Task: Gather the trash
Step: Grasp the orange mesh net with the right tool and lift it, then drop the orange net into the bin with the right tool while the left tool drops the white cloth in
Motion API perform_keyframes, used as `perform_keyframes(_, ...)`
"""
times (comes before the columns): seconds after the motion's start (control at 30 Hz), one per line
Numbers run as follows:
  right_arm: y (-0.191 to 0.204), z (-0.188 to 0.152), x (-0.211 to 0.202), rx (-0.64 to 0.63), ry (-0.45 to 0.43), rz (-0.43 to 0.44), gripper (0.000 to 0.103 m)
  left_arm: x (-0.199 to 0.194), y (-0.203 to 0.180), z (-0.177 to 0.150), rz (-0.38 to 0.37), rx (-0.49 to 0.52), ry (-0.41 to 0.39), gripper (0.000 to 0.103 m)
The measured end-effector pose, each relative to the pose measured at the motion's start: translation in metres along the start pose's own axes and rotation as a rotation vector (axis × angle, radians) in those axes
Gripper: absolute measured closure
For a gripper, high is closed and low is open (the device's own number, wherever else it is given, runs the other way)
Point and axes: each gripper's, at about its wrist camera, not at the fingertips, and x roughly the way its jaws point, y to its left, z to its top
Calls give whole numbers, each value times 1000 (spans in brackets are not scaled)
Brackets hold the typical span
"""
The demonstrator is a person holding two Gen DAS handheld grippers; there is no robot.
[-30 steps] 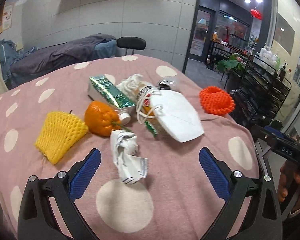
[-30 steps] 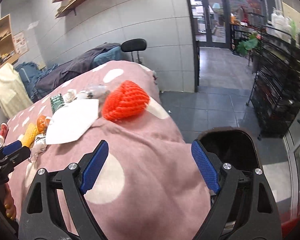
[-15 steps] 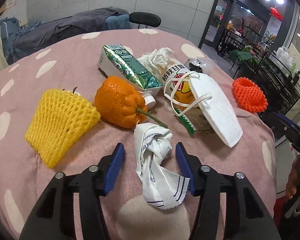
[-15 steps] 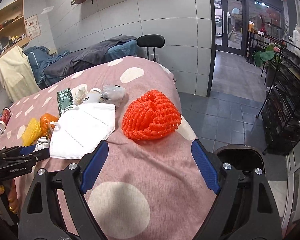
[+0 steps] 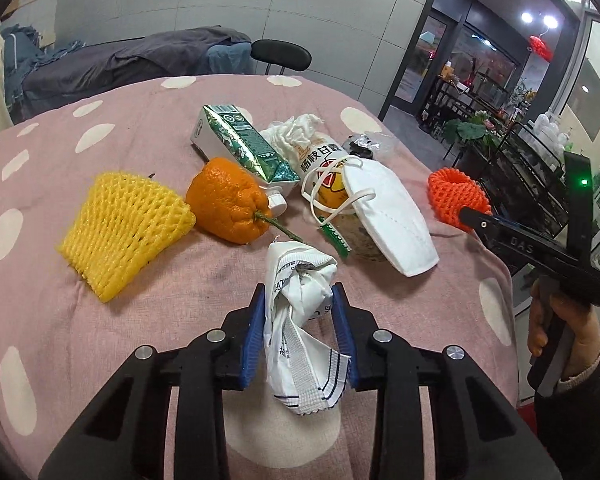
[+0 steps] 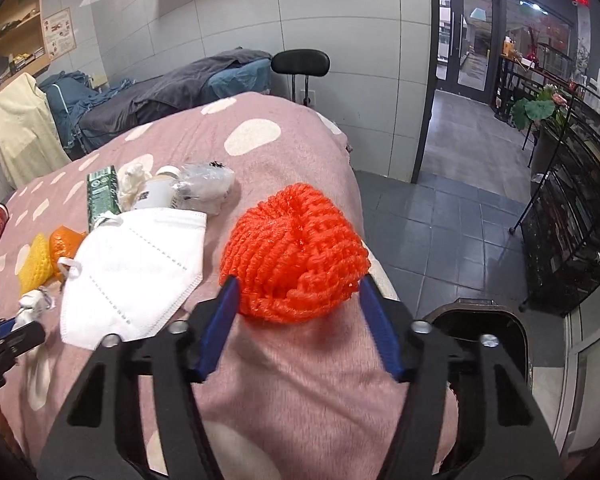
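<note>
Trash lies on a pink spotted tablecloth (image 5: 100, 300). My left gripper (image 5: 299, 300) is shut on a crumpled white wrapper (image 5: 300, 308), which rests on the cloth. Beyond it lie a yellow foam net (image 5: 124, 228), an orange fruit (image 5: 230, 208), a green carton (image 5: 240, 140), a bottle (image 5: 328, 176) and a white face mask (image 5: 388, 216). My right gripper (image 6: 298, 292) has its blue pads on both sides of an orange foam net (image 6: 296, 256), narrowed around it, near the table's right edge. Whether the pads press it I cannot tell.
A dark trash bin (image 6: 484, 332) stands on the floor below the table's right edge. A crumpled clear plastic bag (image 6: 204, 188) and white tissue (image 5: 296, 132) lie at the back of the pile. A black chair (image 5: 280, 56) stands behind the table.
My left gripper moved forward and closed on the white wrapper. My right gripper advanced to the orange foam net and its jaws narrowed around it.
</note>
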Motion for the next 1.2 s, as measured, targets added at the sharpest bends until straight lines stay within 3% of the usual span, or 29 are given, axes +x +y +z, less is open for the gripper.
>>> perform_keyframes(0.1, -1, -1, 2, 9, -1, 12, 71, -1, -5, 0, -9, 2, 2, 71)
perform_keyframes(0.3, -7, -8, -8, 43, -29, 22, 89, 1, -22, -2, -49, 37, 12, 71)
perform_keyframes(0.7, -45, -35, -56, 182, -111, -12, 91, 4, -67, -6, -140, 160, 12, 71)
perform_keyframes(1.2, -129, -99, -101, 355, -109, -194, 91, 18, -132, -9, -300, 309, 55, 71)
